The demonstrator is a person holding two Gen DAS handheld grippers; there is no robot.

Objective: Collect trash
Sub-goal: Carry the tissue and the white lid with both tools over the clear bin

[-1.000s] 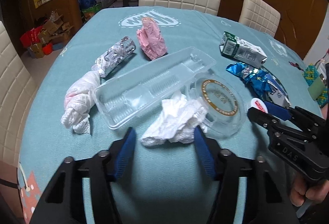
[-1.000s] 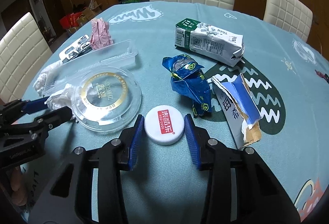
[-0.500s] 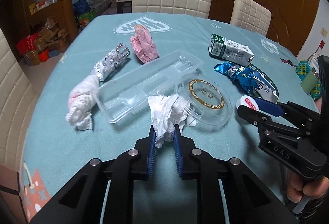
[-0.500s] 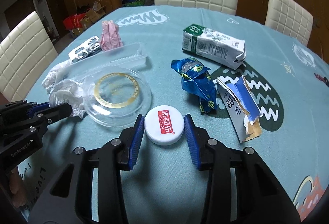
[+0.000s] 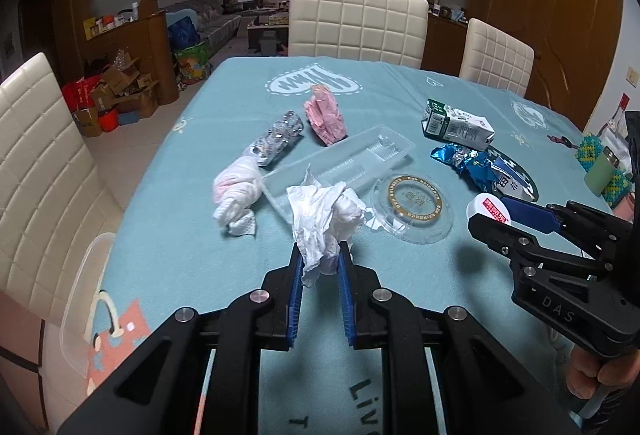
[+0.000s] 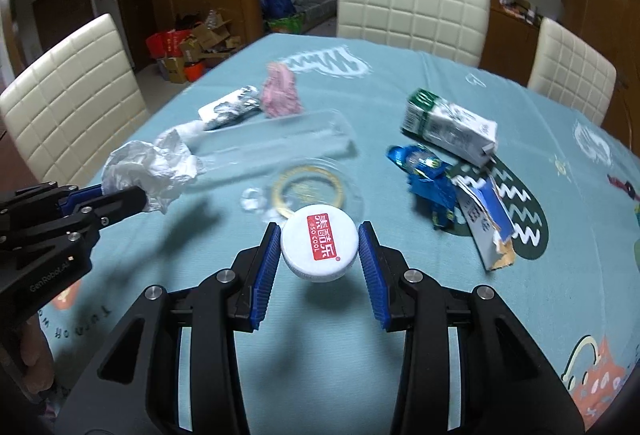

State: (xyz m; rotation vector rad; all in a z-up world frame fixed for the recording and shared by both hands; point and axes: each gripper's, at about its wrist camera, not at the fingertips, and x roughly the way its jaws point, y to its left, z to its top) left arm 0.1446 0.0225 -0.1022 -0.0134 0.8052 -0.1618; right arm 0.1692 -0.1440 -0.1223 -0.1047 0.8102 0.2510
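Note:
My left gripper (image 5: 319, 259) is shut on a crumpled white tissue (image 5: 324, 215), held just above the teal tablecloth (image 5: 192, 247). In the right wrist view that tissue (image 6: 148, 163) hangs from the left gripper (image 6: 138, 197) at the left. My right gripper (image 6: 319, 241) is shut on a round white lid with a red label (image 6: 319, 247), lifted off the cloth; from the left wrist view the lid (image 5: 489, 209) shows at the right gripper's (image 5: 486, 217) tips.
On the table lie a clear plastic tray (image 5: 348, 159), a round clear lid with a gold ring (image 5: 414, 207), a pink wrapper (image 5: 325, 114), a silver wrapper (image 5: 278, 137), a white wad (image 5: 236, 195), a milk carton (image 6: 450, 127), a blue foil wrapper (image 6: 428, 179) and a torn carton (image 6: 486, 223). Cream chairs surround the table.
My left gripper closed on the white tissue and lifted it off the table. My right gripper rose with the white lid. Both pulled back from the trash.

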